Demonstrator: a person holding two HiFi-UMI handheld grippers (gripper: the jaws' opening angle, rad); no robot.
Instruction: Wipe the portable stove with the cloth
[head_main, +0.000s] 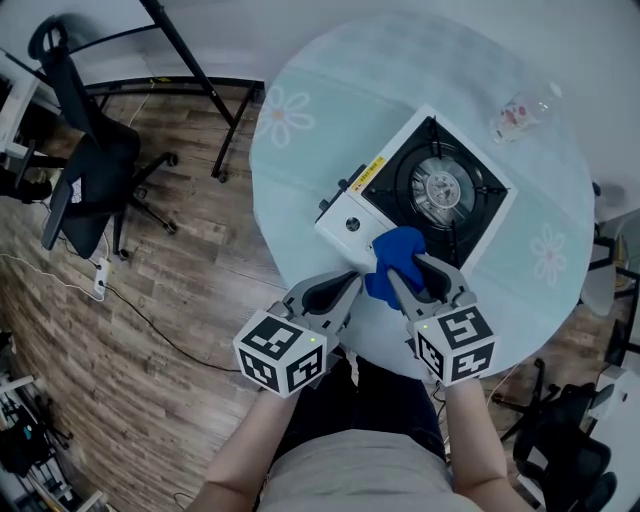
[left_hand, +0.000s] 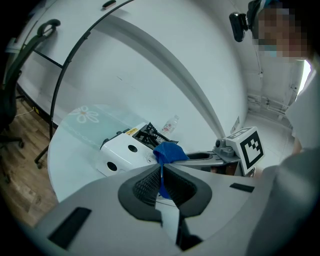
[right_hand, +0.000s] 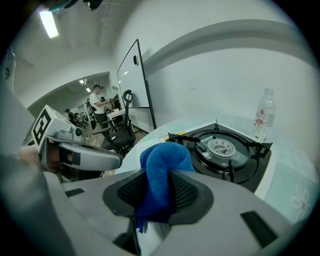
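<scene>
The cloth (head_main: 395, 255) is held tight in the right gripper (head_main: 412, 270), at the near edge of the stove (head_main: 350, 222). The left gripper (head_main: 345, 288) is shut on nothing. The wiping seems barely started; most of the stove is left.

The right gripper (head_main: 408, 272) is pinching a blue cloth (head_main: 393, 262) at the stove's (head_main: 430, 195) six o'clock edge. The left gripper (head_main: 345, 290) is hovering at seven o'clock, and a bottle (head_main: 520, 115) is resting at one o'clock.

Round pale table (head_main: 300, 180) carries a white portable stove (head_main: 440, 190) and a clear bottle (head_main: 518, 116)
</scene>
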